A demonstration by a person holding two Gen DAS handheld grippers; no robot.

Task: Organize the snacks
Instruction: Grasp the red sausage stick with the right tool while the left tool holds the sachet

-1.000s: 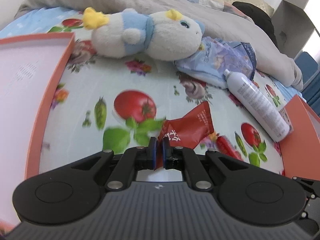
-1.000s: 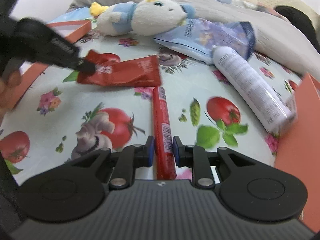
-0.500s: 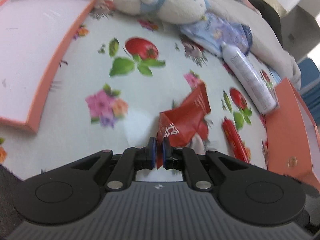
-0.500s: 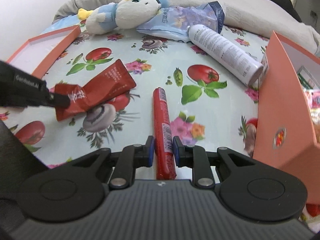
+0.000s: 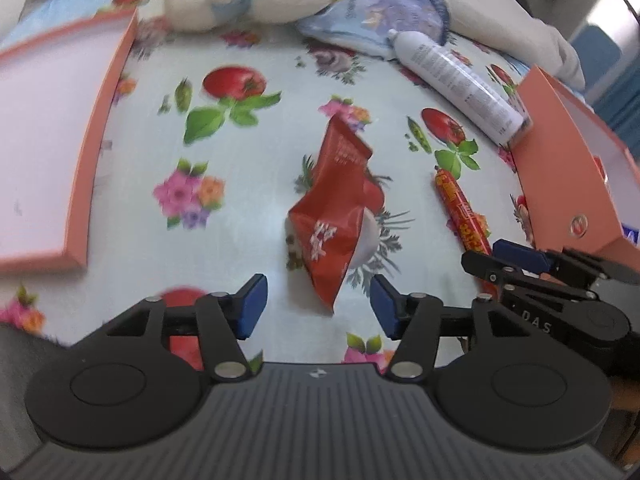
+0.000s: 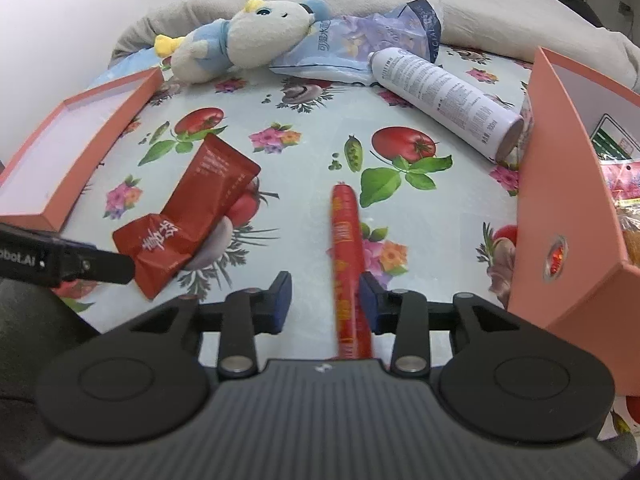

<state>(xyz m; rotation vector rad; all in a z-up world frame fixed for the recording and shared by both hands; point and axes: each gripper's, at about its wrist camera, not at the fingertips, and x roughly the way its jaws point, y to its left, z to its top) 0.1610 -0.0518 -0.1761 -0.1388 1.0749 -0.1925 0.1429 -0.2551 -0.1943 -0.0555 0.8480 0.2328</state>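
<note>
A red snack pouch [image 5: 336,208] lies on the flowered cloth, also in the right wrist view [image 6: 192,216]. My left gripper [image 5: 318,306] is open, its pads either side of the pouch's near corner. A red sausage stick [image 6: 347,256] lies lengthwise between the pads of my right gripper [image 6: 324,298], which is open; the stick rests against the right pad. The stick also shows in the left wrist view [image 5: 462,212]. The right gripper shows in the left wrist view [image 5: 504,258].
An orange box lid [image 6: 80,148] lies at the left. An orange box [image 6: 568,208] holding snacks stands at the right. A white spray bottle [image 6: 440,96], a blue bag [image 6: 360,44] and a plush toy [image 6: 248,36] lie at the back.
Both grippers have opened. The left one has let go of the red pouch, which now lies on the cloth; the right one has loosened from the sausage stick.
</note>
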